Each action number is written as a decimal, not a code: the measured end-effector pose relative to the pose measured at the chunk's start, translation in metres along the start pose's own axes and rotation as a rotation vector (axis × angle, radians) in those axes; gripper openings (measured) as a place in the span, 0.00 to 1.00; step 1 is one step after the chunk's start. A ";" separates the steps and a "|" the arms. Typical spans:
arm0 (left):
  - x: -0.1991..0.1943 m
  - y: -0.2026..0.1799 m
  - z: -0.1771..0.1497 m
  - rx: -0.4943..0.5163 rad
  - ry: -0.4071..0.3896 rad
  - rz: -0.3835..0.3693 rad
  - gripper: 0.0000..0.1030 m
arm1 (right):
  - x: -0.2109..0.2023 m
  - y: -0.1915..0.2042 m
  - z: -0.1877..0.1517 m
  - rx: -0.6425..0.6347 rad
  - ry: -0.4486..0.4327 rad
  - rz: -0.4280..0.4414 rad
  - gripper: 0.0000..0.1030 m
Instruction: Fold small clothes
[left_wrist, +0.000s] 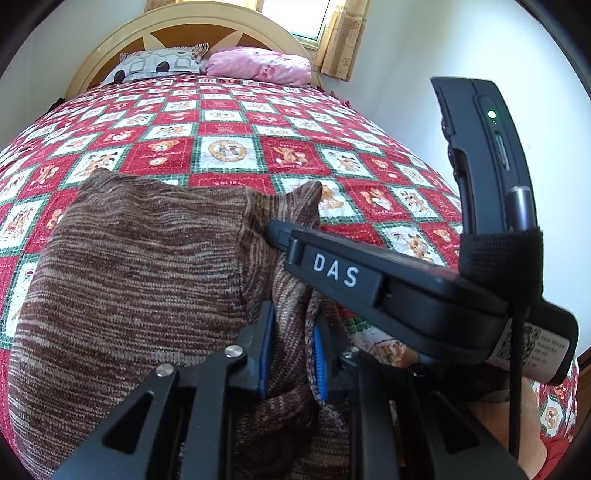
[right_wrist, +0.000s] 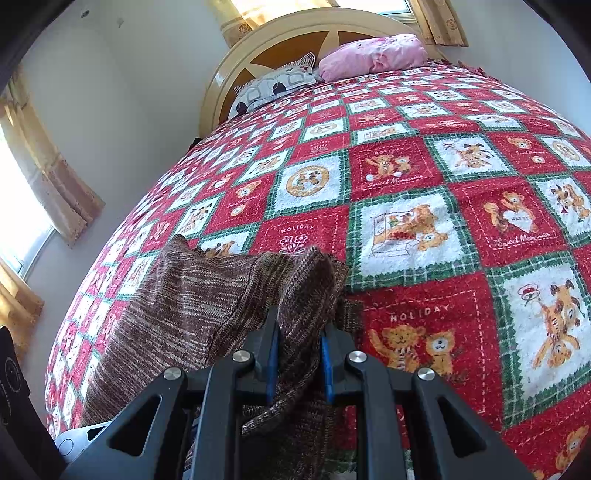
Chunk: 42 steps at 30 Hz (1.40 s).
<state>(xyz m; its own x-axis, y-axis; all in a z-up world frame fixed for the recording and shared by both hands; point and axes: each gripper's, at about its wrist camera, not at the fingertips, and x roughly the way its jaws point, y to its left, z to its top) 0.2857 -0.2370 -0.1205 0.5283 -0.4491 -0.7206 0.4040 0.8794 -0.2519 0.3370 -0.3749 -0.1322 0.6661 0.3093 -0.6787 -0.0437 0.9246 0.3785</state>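
On the bed's near edge: brown knit garment (left_wrist: 140, 266) spread on quilt (left_wrist: 229, 147).
Left gripper (left_wrist: 290, 350): clenched on knit.
Right gripper (right_wrist: 299, 354): clenched on knit, apparently for folding.

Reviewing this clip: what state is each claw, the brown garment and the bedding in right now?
Left claw: shut on brown knit garment.
Right claw: shut on brown knit garment.
Brown knit garment: partly folded, edge bunched and lifted.
Quilt: spread flat.
Pillows: lying at headboard.
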 end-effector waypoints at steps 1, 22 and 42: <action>0.000 0.000 0.000 0.000 0.000 0.000 0.22 | 0.000 0.000 0.000 0.000 0.000 0.000 0.17; -0.039 -0.005 -0.002 0.067 -0.008 0.062 0.53 | -0.029 0.003 -0.001 0.001 -0.050 -0.161 0.42; -0.131 0.100 -0.025 -0.055 -0.150 0.149 0.74 | -0.148 0.029 -0.108 0.150 -0.160 -0.196 0.43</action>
<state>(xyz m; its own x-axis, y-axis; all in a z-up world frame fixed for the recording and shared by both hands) 0.2382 -0.0860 -0.0676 0.6855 -0.3288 -0.6496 0.2739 0.9431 -0.1883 0.1569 -0.3702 -0.0889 0.7605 0.0782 -0.6446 0.1997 0.9164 0.3469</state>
